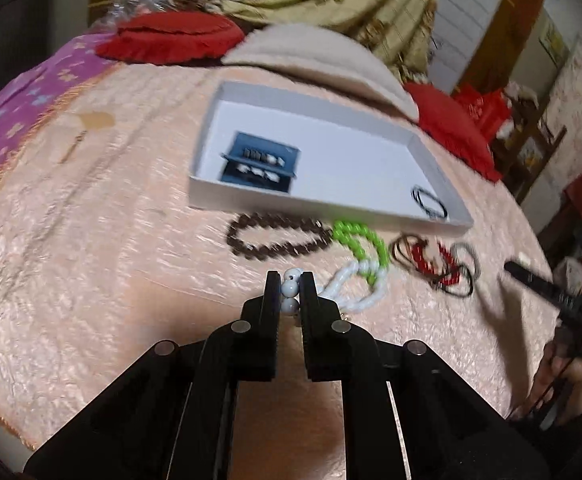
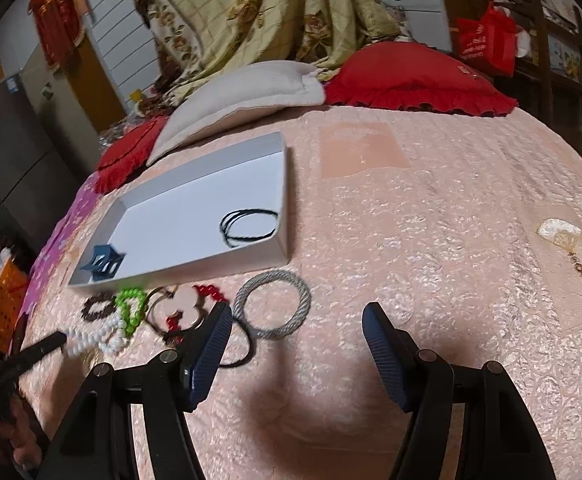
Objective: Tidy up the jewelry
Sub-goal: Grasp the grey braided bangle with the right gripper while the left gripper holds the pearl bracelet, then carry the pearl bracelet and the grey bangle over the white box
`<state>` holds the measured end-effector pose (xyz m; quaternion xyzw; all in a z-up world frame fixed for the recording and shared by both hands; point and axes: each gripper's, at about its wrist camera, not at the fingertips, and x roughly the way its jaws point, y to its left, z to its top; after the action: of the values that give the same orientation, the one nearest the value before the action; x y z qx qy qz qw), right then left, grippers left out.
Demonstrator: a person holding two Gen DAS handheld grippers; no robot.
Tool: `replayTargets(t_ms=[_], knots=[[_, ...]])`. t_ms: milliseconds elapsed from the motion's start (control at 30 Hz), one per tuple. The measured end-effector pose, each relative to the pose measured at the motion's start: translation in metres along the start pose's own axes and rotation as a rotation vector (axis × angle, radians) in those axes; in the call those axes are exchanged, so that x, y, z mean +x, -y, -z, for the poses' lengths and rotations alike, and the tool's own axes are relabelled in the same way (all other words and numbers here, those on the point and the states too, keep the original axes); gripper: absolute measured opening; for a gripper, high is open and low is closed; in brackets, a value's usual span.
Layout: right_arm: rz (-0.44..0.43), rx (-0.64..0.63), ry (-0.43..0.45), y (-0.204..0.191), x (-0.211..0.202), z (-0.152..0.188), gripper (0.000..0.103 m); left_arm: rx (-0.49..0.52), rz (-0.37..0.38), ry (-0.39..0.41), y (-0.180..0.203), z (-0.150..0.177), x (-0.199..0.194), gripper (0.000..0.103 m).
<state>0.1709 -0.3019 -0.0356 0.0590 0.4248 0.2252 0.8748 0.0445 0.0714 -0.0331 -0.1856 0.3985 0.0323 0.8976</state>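
Note:
My left gripper (image 1: 290, 286) is shut on the white bead bracelet (image 1: 353, 286), whose loop trails right on the pink bedspread. It also shows in the right wrist view (image 2: 99, 338). Beside it lie a green bead bracelet (image 1: 361, 242), a brown bead bracelet (image 1: 277, 238), red beads with dark hair ties (image 1: 437, 266) and a grey braided ring (image 2: 273, 308). The white box (image 1: 275, 200) holds a blue earring card (image 1: 261, 168) and a black cord loop (image 1: 429, 202). My right gripper (image 2: 297, 320) is open and empty above the bedspread, just right of the grey ring.
The pink bedspread (image 2: 411, 240) spreads wide to the right. A beige pillow (image 2: 247, 96) and red cushions (image 2: 415, 76) lie behind the box. A small fan-shaped hairpin (image 2: 563, 240) lies at far right. Purple cloth (image 1: 19, 112) borders the left edge.

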Motion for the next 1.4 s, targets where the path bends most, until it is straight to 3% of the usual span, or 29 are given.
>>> replayTargets(t_ms=[167,333,433,600,700,833,1067,1233,1400], knots=[[-0.081,-0.122,-0.066,-0.017,0.003,0.016,0.065,-0.035,0.014,0.053,-0.007,-0.004,-0.009,0.008],[-0.101,-0.214,-0.100,-0.037,0.014,0.024,0.065,-0.063,-0.013,0.068,-0.013,-0.008,-0.008,0.008],[-0.047,-0.219,-0.097,-0.037,0.021,0.020,0.065,-0.076,-0.025,0.053,-0.015,-0.008,-0.004,0.008],[0.048,-0.124,-0.054,-0.012,0.027,0.002,0.065,-0.064,-0.017,0.054,-0.011,-0.008,-0.004,0.008],[0.084,-0.118,-0.020,-0.006,0.032,-0.010,0.050,-0.062,-0.014,0.049,-0.010,-0.008,-0.001,0.008],[0.100,-0.177,-0.066,-0.011,0.052,-0.014,0.035,-0.063,-0.014,0.048,-0.010,-0.008,-0.001,0.008],[0.163,-0.259,-0.083,-0.021,0.063,-0.013,0.033,-0.059,-0.022,0.043,-0.008,-0.008,0.001,0.008],[0.181,-0.319,-0.081,-0.031,0.062,-0.007,0.007,-0.069,-0.028,0.058,-0.010,-0.008,-0.001,0.008],[0.078,-0.227,0.006,-0.026,0.031,-0.013,0.007,-0.075,0.000,0.088,-0.011,-0.008,-0.008,0.008]])
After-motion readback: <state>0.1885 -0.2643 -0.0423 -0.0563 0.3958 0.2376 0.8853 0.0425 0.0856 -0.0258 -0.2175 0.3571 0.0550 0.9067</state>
